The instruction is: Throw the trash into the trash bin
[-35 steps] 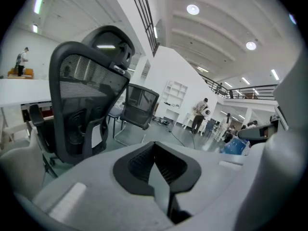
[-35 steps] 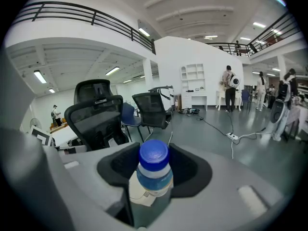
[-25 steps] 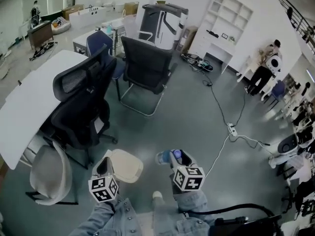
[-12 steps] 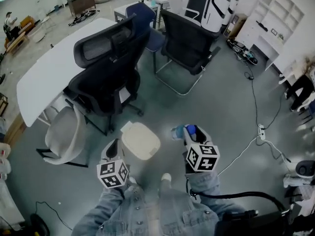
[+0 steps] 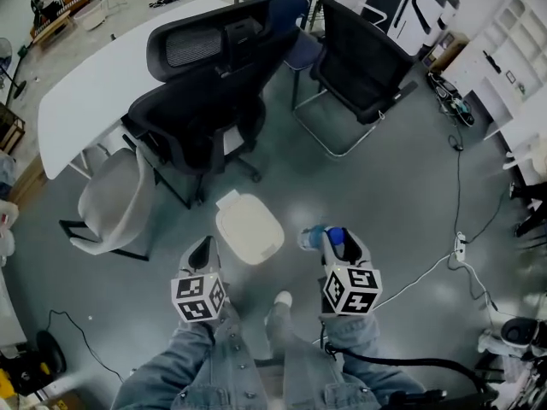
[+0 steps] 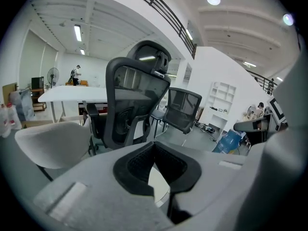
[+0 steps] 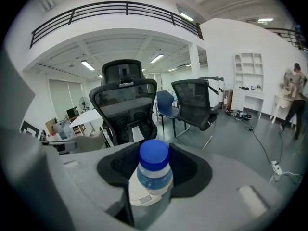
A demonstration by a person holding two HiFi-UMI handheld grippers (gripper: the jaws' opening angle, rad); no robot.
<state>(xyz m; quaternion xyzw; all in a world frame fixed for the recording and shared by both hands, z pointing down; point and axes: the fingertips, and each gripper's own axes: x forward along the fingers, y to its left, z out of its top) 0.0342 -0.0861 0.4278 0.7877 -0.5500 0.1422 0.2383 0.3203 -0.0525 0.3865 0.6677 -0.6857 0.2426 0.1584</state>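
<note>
- One plastic bottle (image 5: 313, 238) with a blue cap is the trash. It is clamped between the jaws of my right gripper (image 5: 330, 243), cap turned back toward the gripper's camera and body poking out past the fingertips.
- Bottle hangs above bare floor (image 5: 385, 195), just right of the trash bin (image 5: 249, 229) and not over it. A strip of floor shows between the bin's right edge and the bottle.
- Bin stands on the floor with its cream lid closed. It has rounded corners and a small flap at the far-left corner.
- My left gripper (image 5: 202, 251) is just beside the bin's near-left corner, jaws drawn together at the tips with nothing in them. Through the slit behind the tips I see a sliver of the cream lid.
- Near side: my jeans and one shoe (image 5: 280, 300) sit between the two grippers, just short of the bin.
- Far side is tight. The black office chair (image 5: 205, 109) has its base legs close to the bin's far edge, and a pale shell chair (image 5: 111, 203) crowds the left.
- White table (image 5: 94, 92) lies behind those two chairs.
- Second black chair (image 5: 363, 58) stands well apart at the upper right, with a blue chair (image 5: 289, 2) behind it.
- Most open room is to the right, where bare floor runs out to a white cable and power strip (image 5: 460, 246), well clear of the bottle.
</note>
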